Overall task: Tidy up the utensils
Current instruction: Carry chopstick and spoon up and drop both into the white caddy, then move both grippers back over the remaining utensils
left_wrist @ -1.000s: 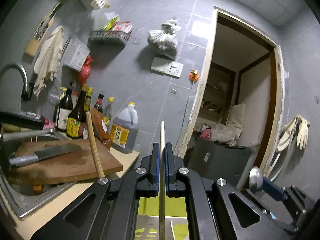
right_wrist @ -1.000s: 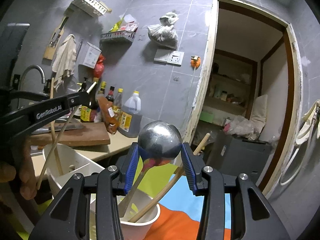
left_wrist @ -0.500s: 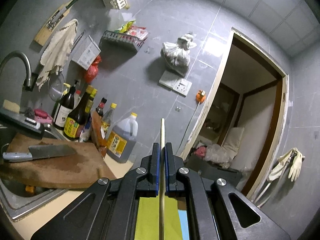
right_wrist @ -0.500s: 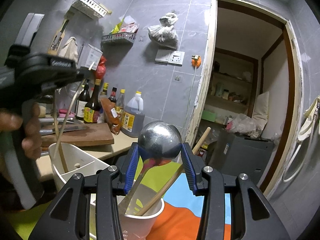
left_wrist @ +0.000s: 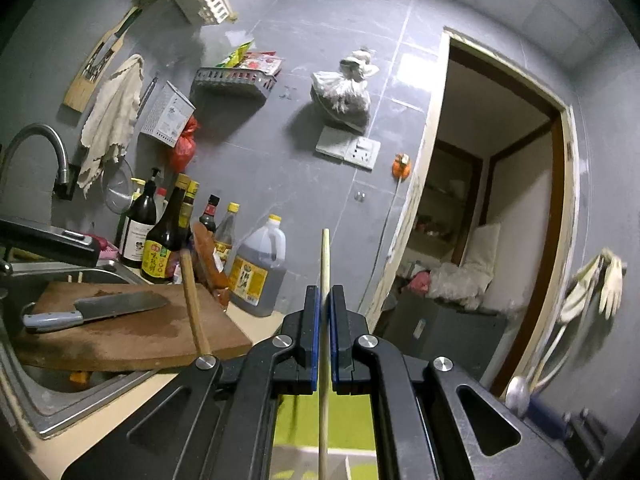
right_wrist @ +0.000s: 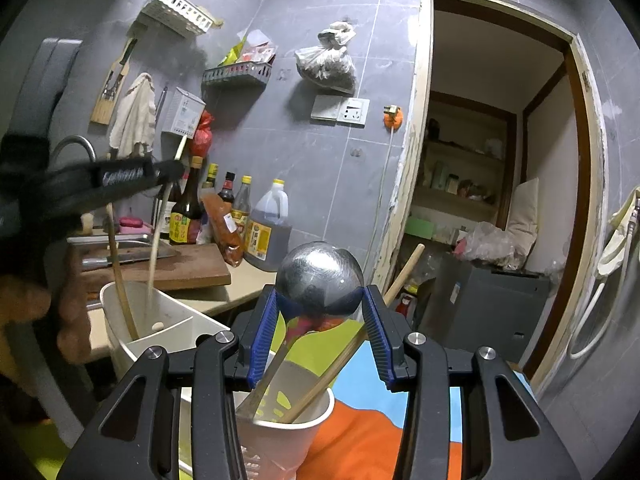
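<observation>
One chopstick (right_wrist: 154, 248) (left gripper (left_wrist: 325, 312) clamped) now dips into the holder (right_wrist: 168, 340).

Chopstick (left_wrist: 325, 264) — lower end cut off below

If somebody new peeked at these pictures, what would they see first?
Probably the shiny metal ladle, bowl up, gripped by the right tongs above a white cup. Next, the left tongs pinching one pale chopstick upright, its lower end inside the white divided holder. Behind lies a cleaver on the cutting board.
</observation>
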Demonstrator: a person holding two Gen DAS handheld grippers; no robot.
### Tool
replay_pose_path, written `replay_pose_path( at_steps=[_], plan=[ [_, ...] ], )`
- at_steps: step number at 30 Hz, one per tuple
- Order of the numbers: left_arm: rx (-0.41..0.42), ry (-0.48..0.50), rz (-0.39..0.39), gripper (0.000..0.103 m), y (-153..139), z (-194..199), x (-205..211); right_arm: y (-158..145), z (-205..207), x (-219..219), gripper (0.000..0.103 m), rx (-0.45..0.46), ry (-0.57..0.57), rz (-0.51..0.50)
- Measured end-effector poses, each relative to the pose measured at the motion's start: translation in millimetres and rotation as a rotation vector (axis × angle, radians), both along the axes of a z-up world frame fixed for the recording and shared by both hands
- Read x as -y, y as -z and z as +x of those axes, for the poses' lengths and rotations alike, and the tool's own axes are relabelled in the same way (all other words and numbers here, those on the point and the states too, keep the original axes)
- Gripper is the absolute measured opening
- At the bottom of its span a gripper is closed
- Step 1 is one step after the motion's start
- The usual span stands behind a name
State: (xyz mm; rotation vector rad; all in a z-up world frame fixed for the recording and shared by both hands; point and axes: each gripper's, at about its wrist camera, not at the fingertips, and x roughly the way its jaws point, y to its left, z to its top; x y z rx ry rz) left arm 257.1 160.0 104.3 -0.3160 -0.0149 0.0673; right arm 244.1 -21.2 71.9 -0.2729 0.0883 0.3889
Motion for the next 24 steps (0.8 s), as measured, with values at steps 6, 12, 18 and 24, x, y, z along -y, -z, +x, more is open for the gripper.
replay_pose_path(
  at_steps=[6, 12, 18, 24],
  plan=[
    [-0.096, 0.03, 0.034, 0.003, 9.6, -9.1, 6.6, -0.8, 0.5, 2.2, 0.041, -0.03, -0.008, 0.008],
    [-0.19, 0.097, 0.026, 0.025, 14.5, -19.5, 8.6, -11.2, -6.3, 12.4, 0.048, -0.028, -0.022, 0.062],
    [-0.187, 0.129, 0.039, 0.047, 3.5, -37.9, 18.9, -31.3, -21.3, 30.2, 0.059, -0.012, -0.021, 0.122],
    [-0.158, 0.149, 0.046, 0.086, -13.4, -61.0, 38.3, -51.3, -44.2, 64.5, 0.09, 0.002, 0.019, 0.178]
  ],
)
